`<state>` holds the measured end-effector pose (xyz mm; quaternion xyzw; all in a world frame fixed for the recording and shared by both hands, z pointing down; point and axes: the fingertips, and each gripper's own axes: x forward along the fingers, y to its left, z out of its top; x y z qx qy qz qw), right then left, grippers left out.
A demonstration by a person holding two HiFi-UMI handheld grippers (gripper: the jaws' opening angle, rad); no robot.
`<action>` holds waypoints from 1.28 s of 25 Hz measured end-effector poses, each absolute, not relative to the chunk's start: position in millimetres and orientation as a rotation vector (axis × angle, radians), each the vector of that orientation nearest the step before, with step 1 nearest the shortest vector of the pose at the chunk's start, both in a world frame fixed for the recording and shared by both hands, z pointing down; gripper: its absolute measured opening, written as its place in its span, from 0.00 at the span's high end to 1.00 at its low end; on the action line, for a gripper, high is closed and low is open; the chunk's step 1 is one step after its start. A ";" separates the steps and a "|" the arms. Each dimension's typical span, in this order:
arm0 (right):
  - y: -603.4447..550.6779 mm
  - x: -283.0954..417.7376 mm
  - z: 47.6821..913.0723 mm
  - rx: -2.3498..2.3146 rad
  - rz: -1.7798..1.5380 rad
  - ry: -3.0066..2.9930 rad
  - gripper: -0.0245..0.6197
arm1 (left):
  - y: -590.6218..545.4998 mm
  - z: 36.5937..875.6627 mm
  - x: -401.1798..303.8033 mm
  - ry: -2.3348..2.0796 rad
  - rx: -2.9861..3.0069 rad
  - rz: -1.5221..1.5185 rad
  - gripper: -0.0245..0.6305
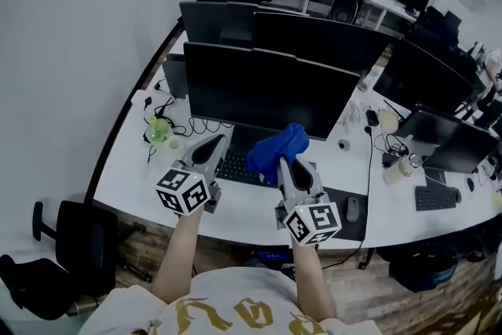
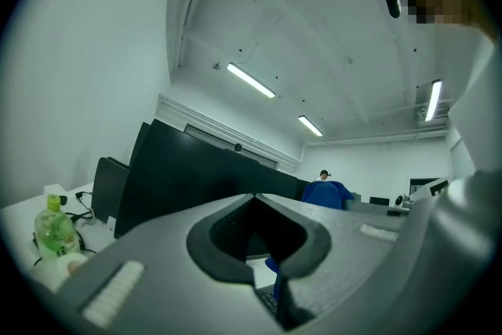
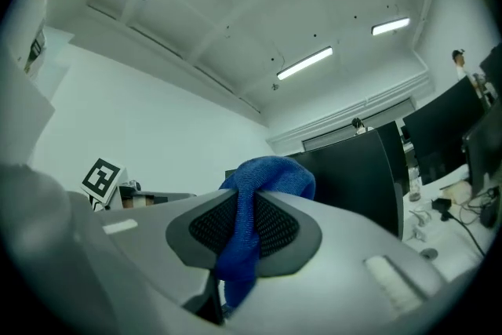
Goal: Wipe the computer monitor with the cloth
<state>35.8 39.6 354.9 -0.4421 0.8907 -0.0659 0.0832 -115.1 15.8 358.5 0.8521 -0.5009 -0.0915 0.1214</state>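
The right tongs are clamped on a blue cloth. In the right gripper view a fold of the cloth is pinched between the two pads and bunches up above the tips, with a tail hanging below. The left tongs are drawn together with nothing between them, as the left gripper view shows their tips meeting on empty air.

Both pairs hover above the near edge of the desk, over the keyboard. The monitor stands upright just beyond them, toward the desk's far edge. The cloth is near the lower part of the dark screen but appears apart from it.

The step in hand looks like the approach, with the cloth gripped and wiping not yet begun. The next move probably calls for carrying the right tongs forward and up until the bunched cloth presses flat on the screen. It should then sweep across without the hard tips touching the glass. The left tongs could steady the monitor's edge if it rocks.
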 end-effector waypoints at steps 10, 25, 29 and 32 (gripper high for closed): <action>-44.2 42.5 316.3 -1.223 -0.016 2.706 0.84 | -73.0 335.3 -86.9 -1.612 2.534 -0.136 0.96; -104.5 31.8 298.5 -1.282 0.069 2.679 0.84 | -132.3 333.7 -87.4 -1.595 2.596 -0.061 0.96; -113.2 14.0 293.3 -1.318 0.136 2.695 0.84 | -144.6 330.5 -94.8 -1.549 2.607 -0.101 0.96; -113.4 4.9 284.9 -1.327 0.204 2.698 0.84 | -149.0 331.6 -99.6 -1.482 2.576 -0.141 0.96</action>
